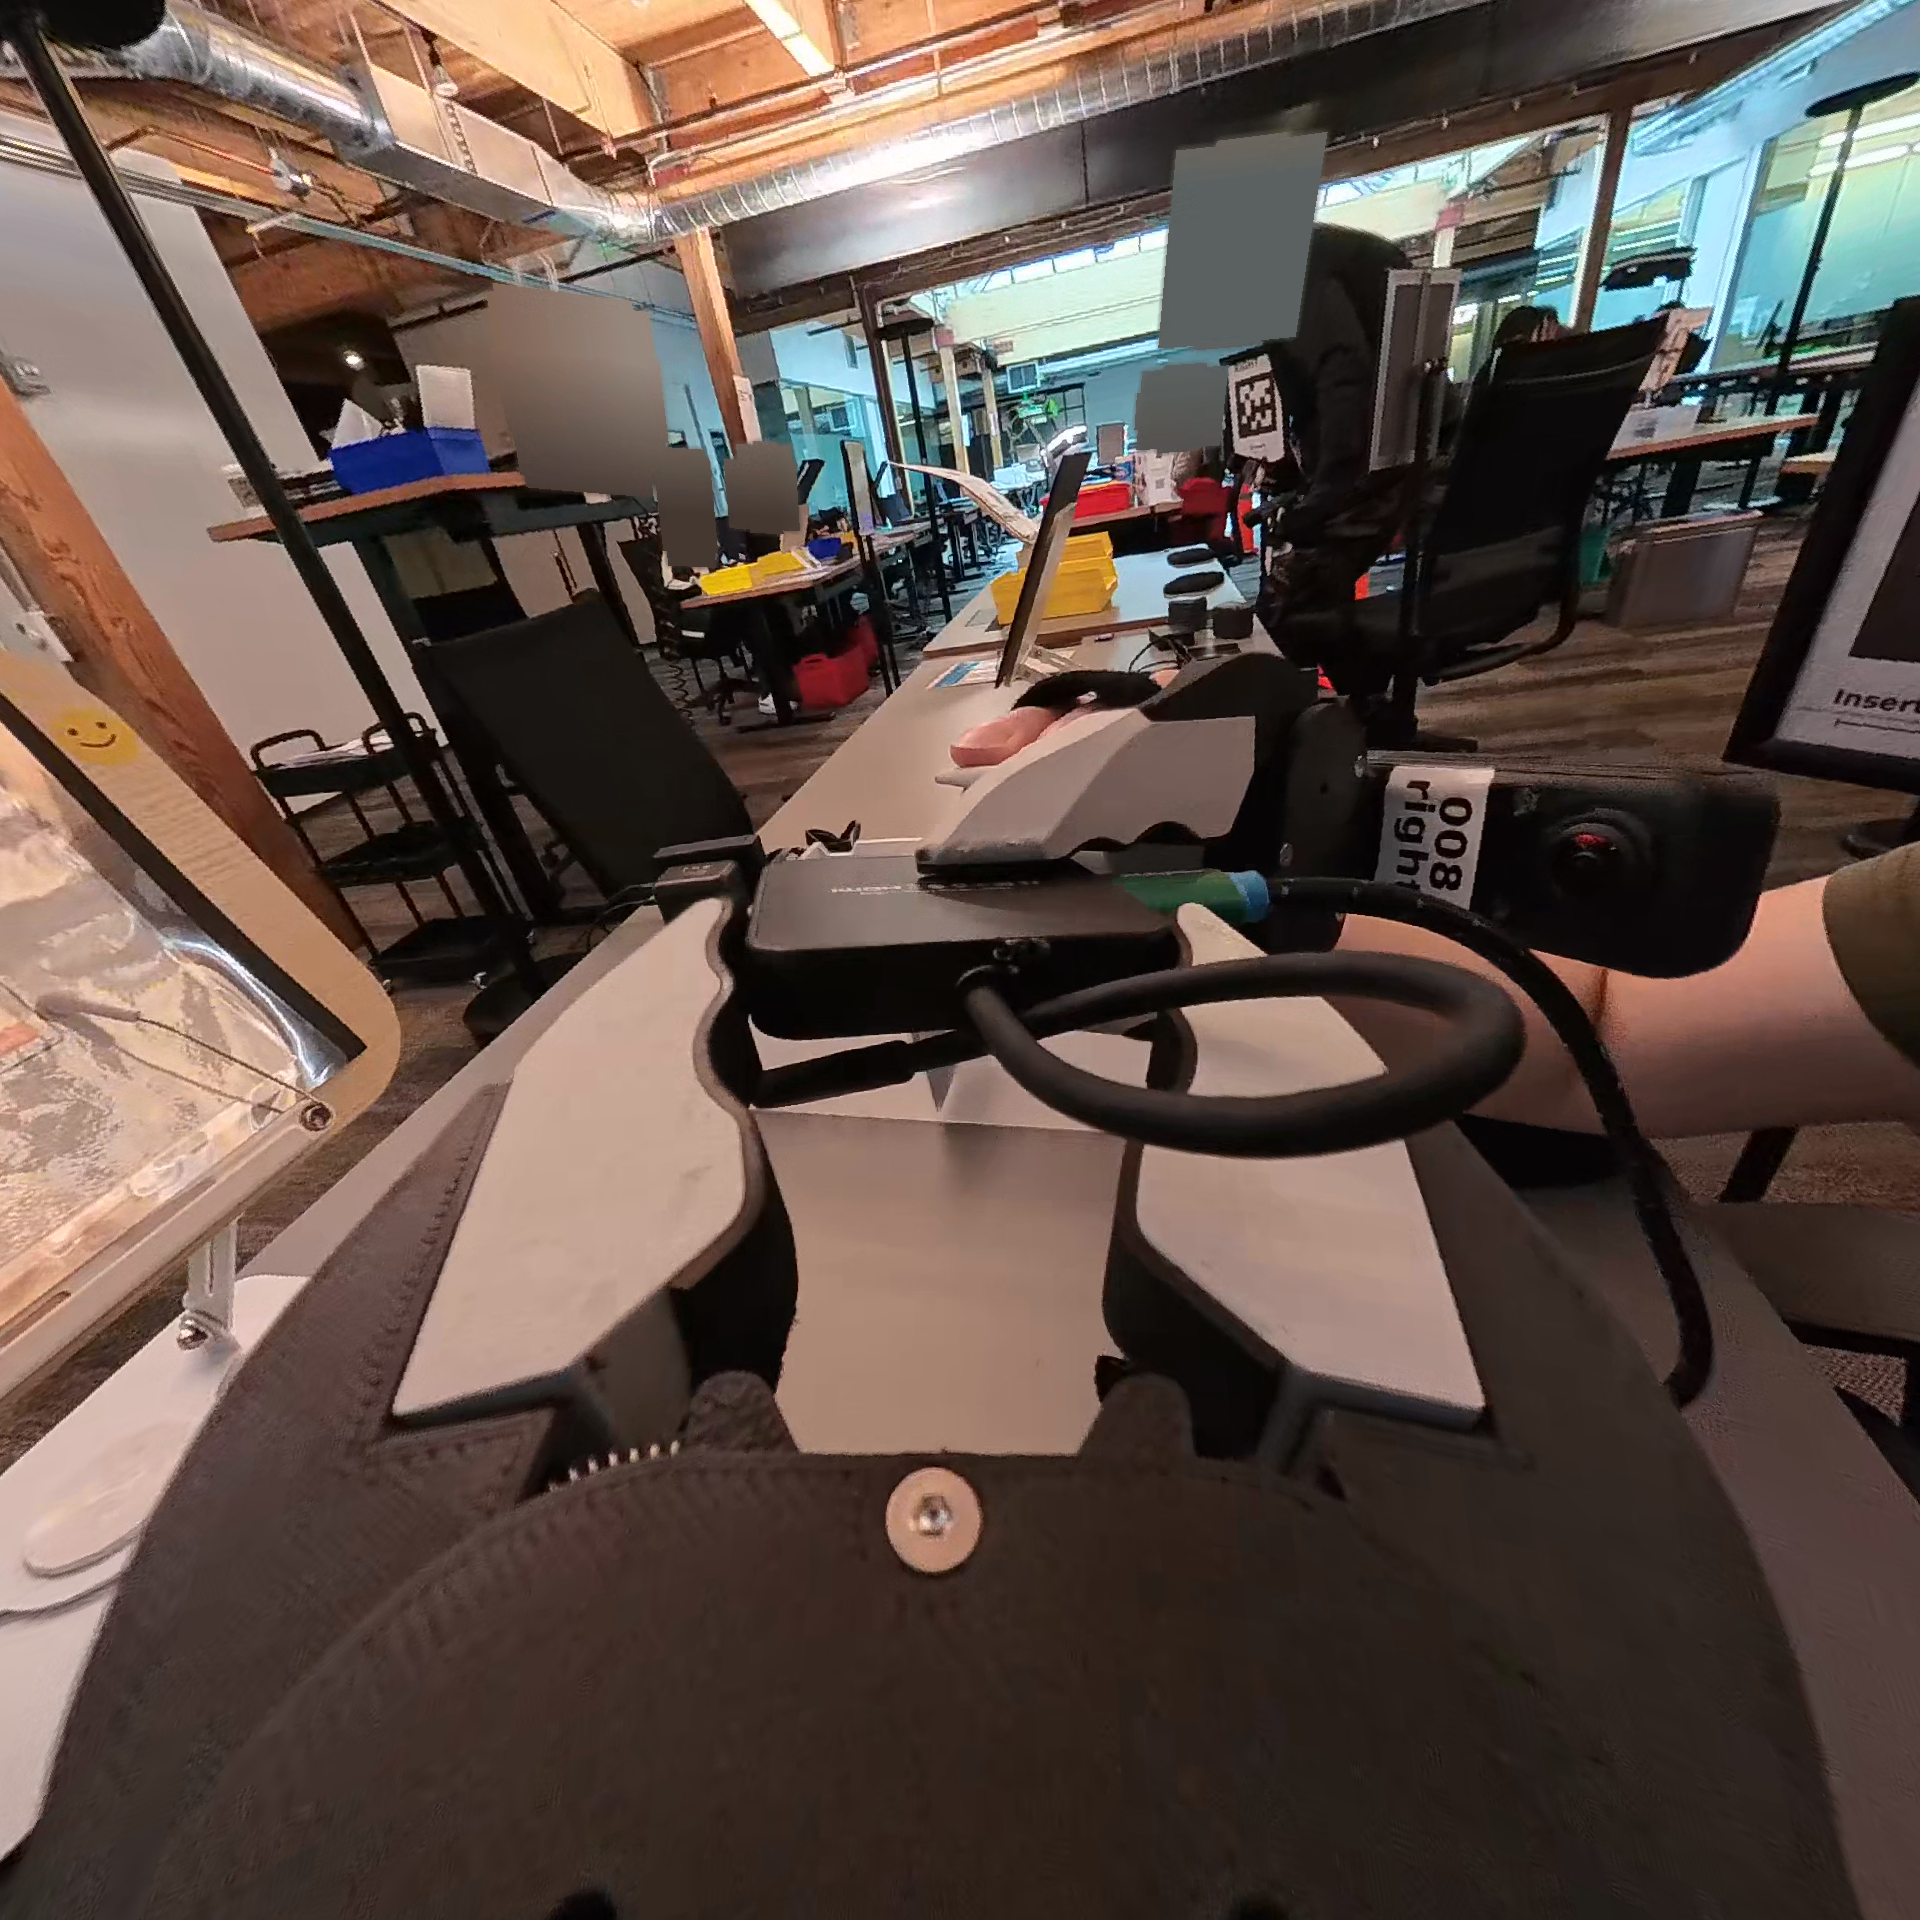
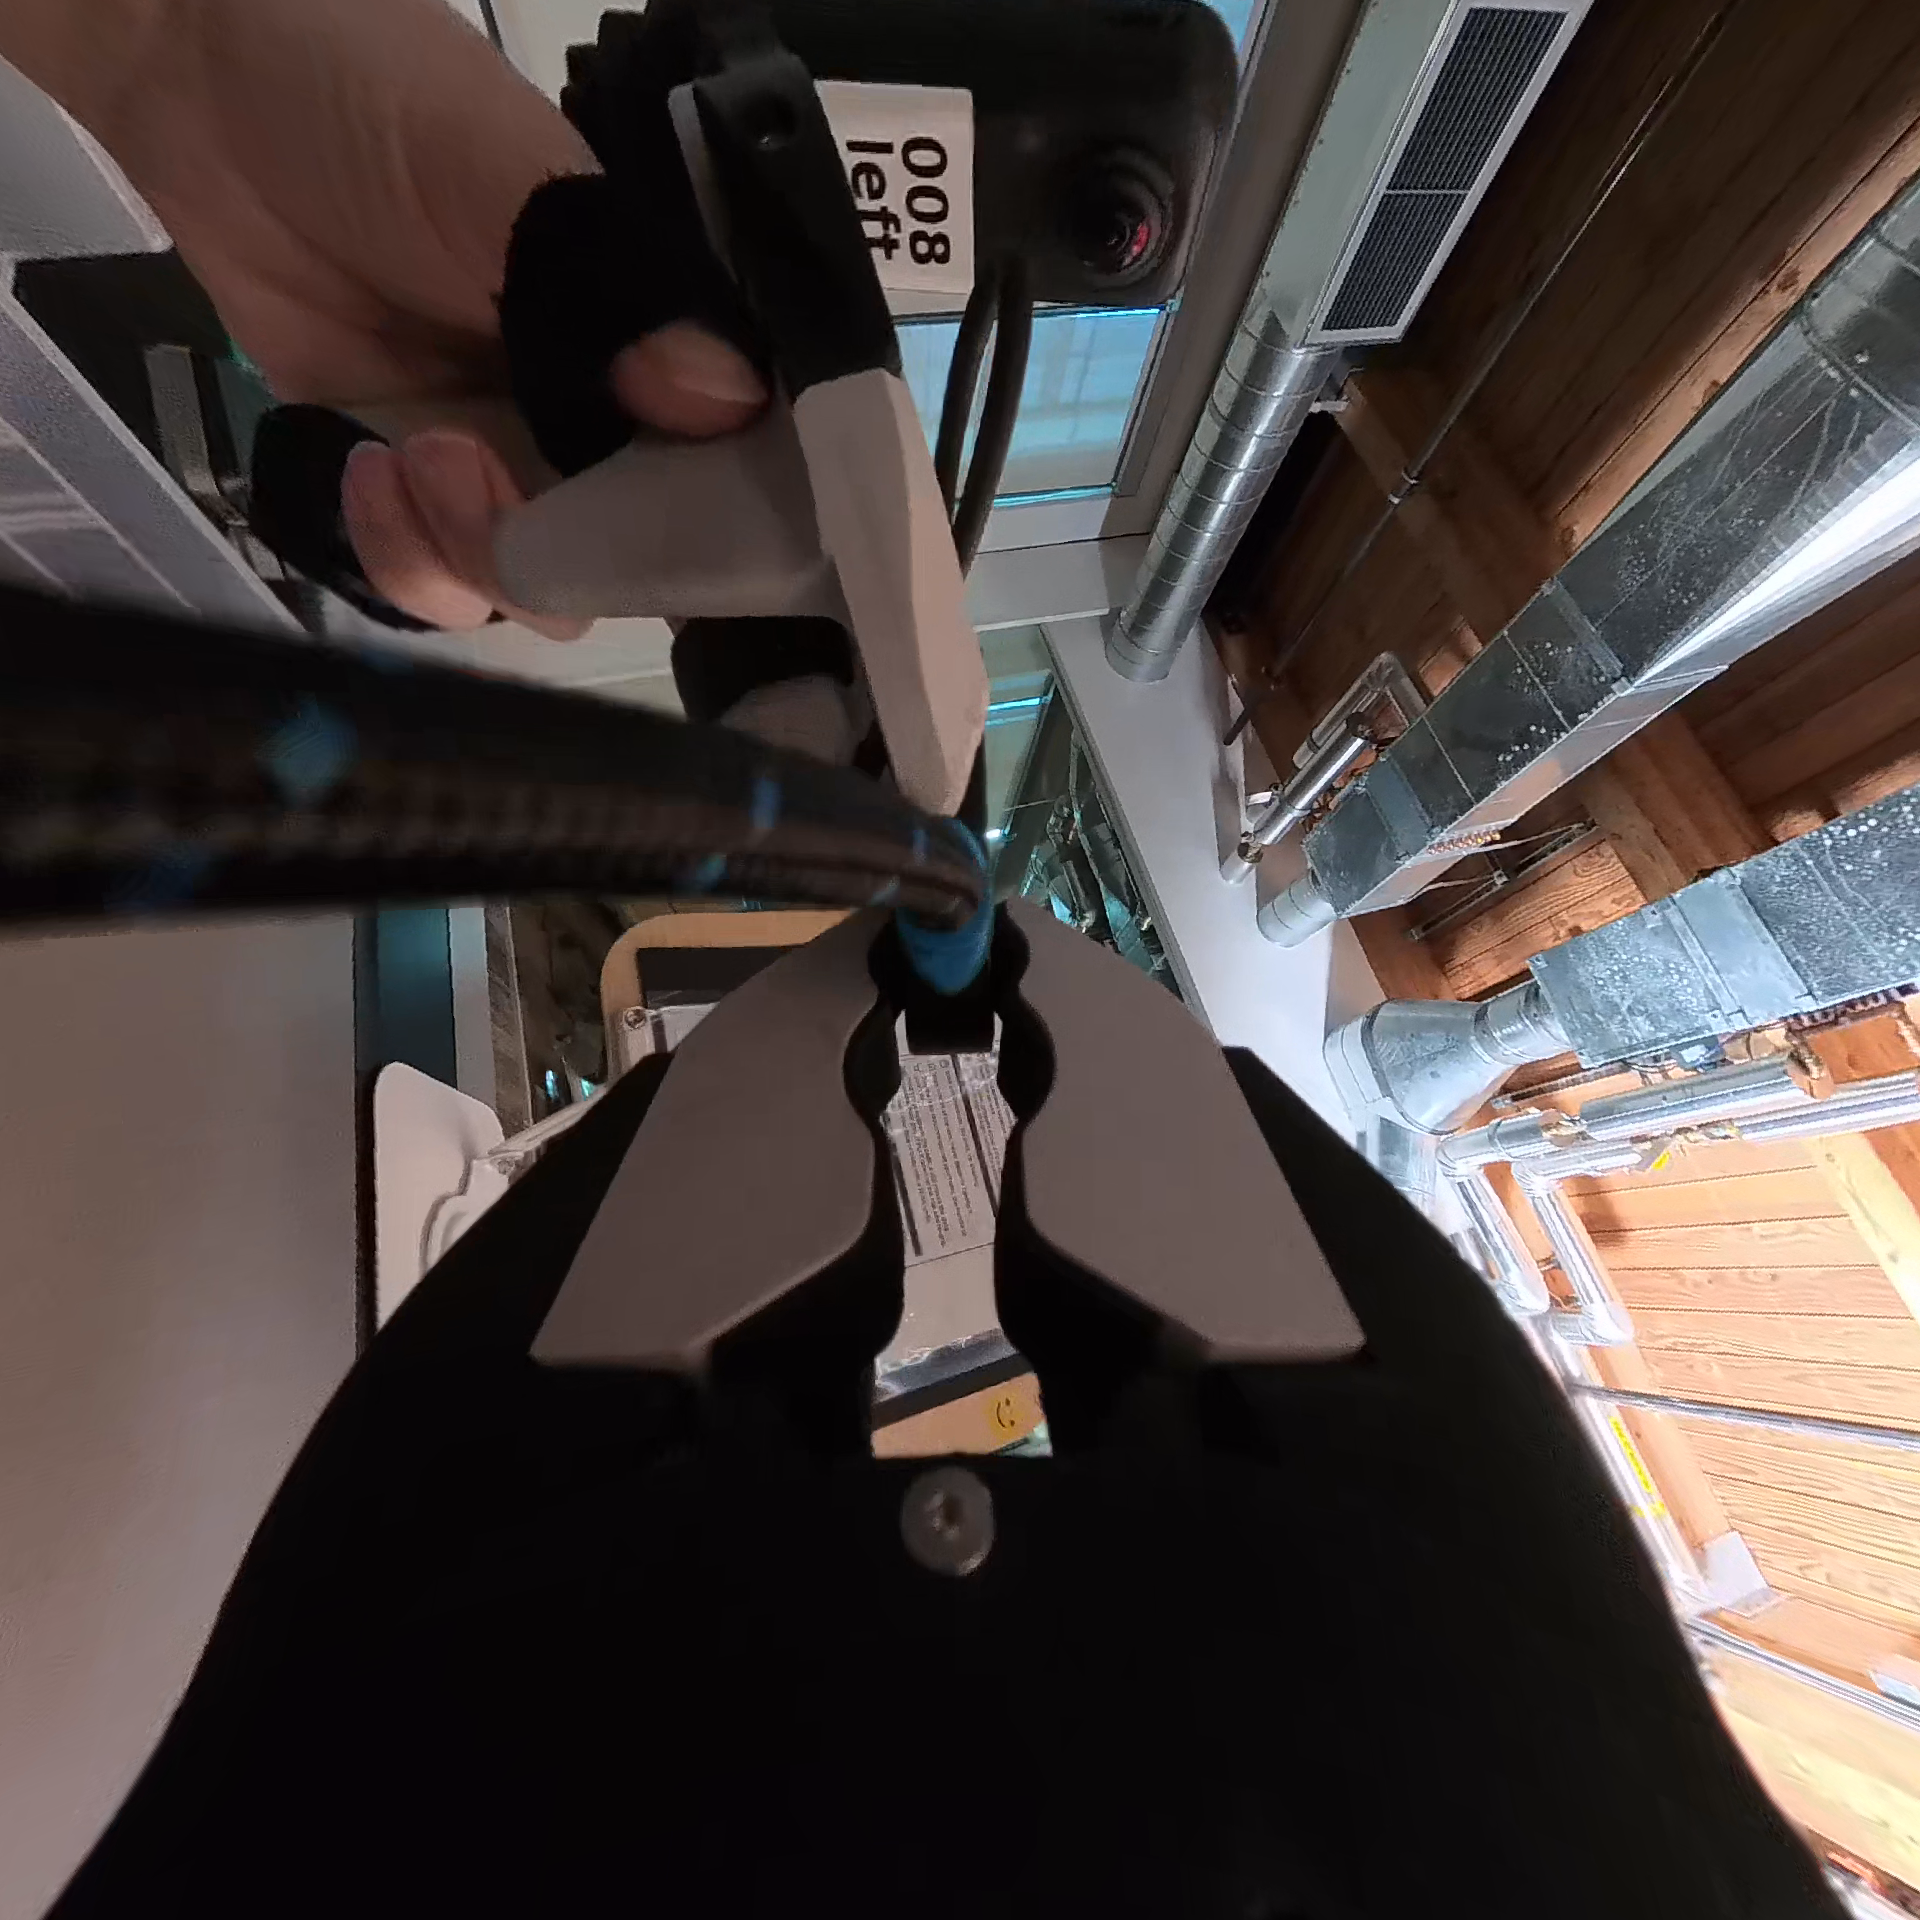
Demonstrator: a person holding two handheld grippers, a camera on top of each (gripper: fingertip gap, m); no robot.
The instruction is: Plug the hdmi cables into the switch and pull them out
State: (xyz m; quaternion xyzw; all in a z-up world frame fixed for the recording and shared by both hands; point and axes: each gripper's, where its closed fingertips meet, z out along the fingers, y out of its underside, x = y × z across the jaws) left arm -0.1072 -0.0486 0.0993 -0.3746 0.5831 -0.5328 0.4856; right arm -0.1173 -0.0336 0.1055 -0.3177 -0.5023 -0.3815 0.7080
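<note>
Holding the flat black rectangular switch box [image 1: 951, 925] mid-frame, left gripper [image 1: 951, 940] clamps its sides; right gripper [image 2: 940, 966] pinches the blue-collared braided HDMI plug [image 2: 940, 951], axis pointing sideways out the box's right end.

Left gripper [image 1: 951, 951] clamps black switch [image 1: 935, 920], held above the grey worktop [image 1: 935, 1247]. Right gripper [image 1: 1049, 868] comes in from the right, fingers closed on green-blue hdmi plug [image 1: 1205, 894] at the switch's right end. Thick black cable [image 1: 1299, 1049] loops from the switch's near side.
</note>
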